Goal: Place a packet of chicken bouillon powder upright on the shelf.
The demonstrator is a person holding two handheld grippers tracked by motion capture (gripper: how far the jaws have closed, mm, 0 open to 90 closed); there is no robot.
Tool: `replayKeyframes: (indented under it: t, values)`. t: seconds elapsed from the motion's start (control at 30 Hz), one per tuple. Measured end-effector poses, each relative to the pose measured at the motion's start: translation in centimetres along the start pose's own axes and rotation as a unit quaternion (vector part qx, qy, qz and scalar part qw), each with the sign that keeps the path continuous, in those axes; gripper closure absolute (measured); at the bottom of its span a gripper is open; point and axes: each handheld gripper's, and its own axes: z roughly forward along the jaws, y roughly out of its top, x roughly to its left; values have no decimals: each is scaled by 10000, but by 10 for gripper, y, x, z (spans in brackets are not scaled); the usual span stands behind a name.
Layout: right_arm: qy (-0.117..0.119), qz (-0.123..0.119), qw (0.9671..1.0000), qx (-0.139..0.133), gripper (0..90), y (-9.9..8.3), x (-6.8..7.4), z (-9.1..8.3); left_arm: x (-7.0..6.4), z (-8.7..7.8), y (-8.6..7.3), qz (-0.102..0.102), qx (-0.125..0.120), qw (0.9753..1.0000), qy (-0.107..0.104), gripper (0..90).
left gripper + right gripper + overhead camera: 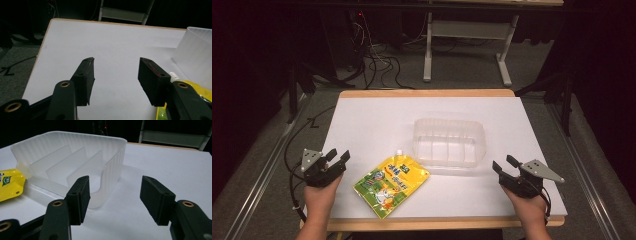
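Two grippers, the left gripper [337, 157] and right gripper [504, 165], rest with jaws spread wide and empty on either side of the one yellow spouted pouch [391, 185], which lies flat on the white surface [372, 120] just left of and in front of the one clear ribbed container [449, 141]. Likely the pouch goes into the container, so the left gripper, being nearest, should pinch an edge near the spout rather than the slack middle.
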Motion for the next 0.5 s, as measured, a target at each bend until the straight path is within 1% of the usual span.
replayKeyframes:
  t: [0.07,0.1,0.13,0.17,0.2,0.23,0.27,0.3,0.33,0.37,0.4,0.43,0.47,0.5]
  values:
    - [-6,-5,10000,44,421,-1,2,0,0,-1,0,0,-11,10000,-15,475]
    - [3,15,10000,49,421,-1,2,0,-1,0,1,-15,-14,10000,-61,475]
    - [-6,57,10000,42,422,-2,2,-1,-2,1,2,38,7,10000,-78,475]
    - [-13,68,10000,32,423,-2,2,-2,-2,1,2,38,7,10000,-78,475]
    - [-28,75,10000,30,424,-2,1,-3,-5,3,2,134,77,9998,-156,474]
    - [-28,75,10000,30,424,-2,1,-3,-5,3,2,134,77,9998,-156,473]
    - [-62,118,9999,66,425,-2,1,-3,-13,5,3,296,130,9991,-263,471]
    - [-63,146,9998,72,425,-3,0,-3,-16,5,3,348,153,9988,-311,471]
    - [-64,168,9998,79,425,-3,0,-3,-16,5,3,348,153,9988,-311,468]
    - [-60,197,9998,86,425,-4,-1,-2,-32,5,4,560,222,9968,-523,467]
    - [-67,207,9997,97,426,-4,-1,-2,-38,5,3,670,266,9956,-605,467]
    - [-57,217,9997,98,426,-4,-2,-2,-54,7,1,846,380,9923,-827,466]
    - [-57,217,9997,98,426,-4,-2,-2,-54,7,1,846,380,9923,-827,462]
    - [-61,242,9996,114,428,-5,-2,-2,-70,8,0,1041,474,9884,-995,461]
